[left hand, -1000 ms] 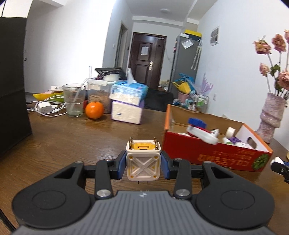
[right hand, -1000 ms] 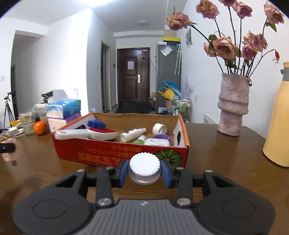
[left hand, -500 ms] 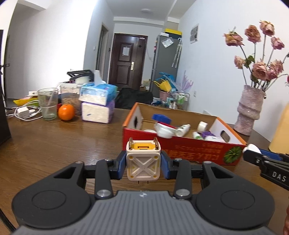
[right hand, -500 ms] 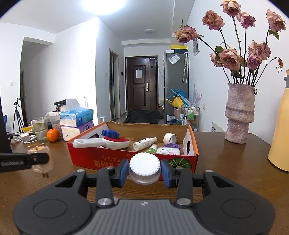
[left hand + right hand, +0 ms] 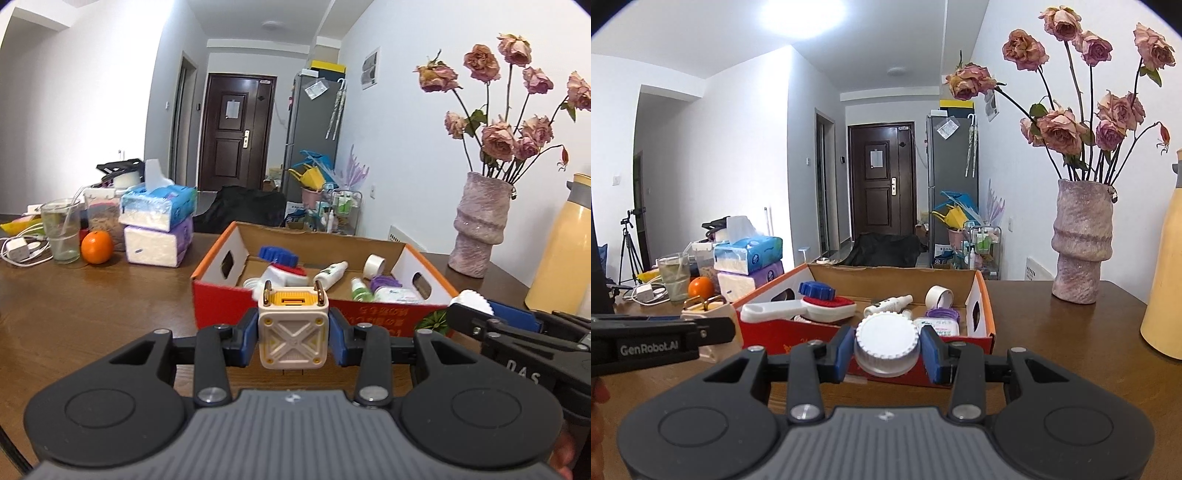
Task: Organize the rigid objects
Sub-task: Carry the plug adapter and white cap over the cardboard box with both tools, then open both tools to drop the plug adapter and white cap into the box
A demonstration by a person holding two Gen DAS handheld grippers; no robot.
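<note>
Two grippers, both before red box (image 5: pixel 332 314) on table (image 5: pixel 74 314): left gripper (image 5: pixel 293 338) pinching one plug cube (image 5: pixel 293 332), prongs up; right gripper (image 5: pixel 887 349) pinching one white cap (image 5: pixel 887 341). Inside box: one blue knob (image 5: pixel 277 254), one tape roll (image 5: pixel 373 265), bottles partly hidden behind wall, count unclear. Left of box: two tissue packs (image 5: pixel 159 225), stacked; one orange (image 5: pixel 96 246).

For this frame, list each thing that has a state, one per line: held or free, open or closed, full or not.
Left gripper: shut on the plug cube.
Plug cube: held, prongs up, above the table.
Right gripper: shut on the white cap.
White cap: held, ridged edge between the pads.
Red box: open-topped, partly filled.
Glass: upright, partly full.
Tape roll: inside the box.
Door: closed.
</note>
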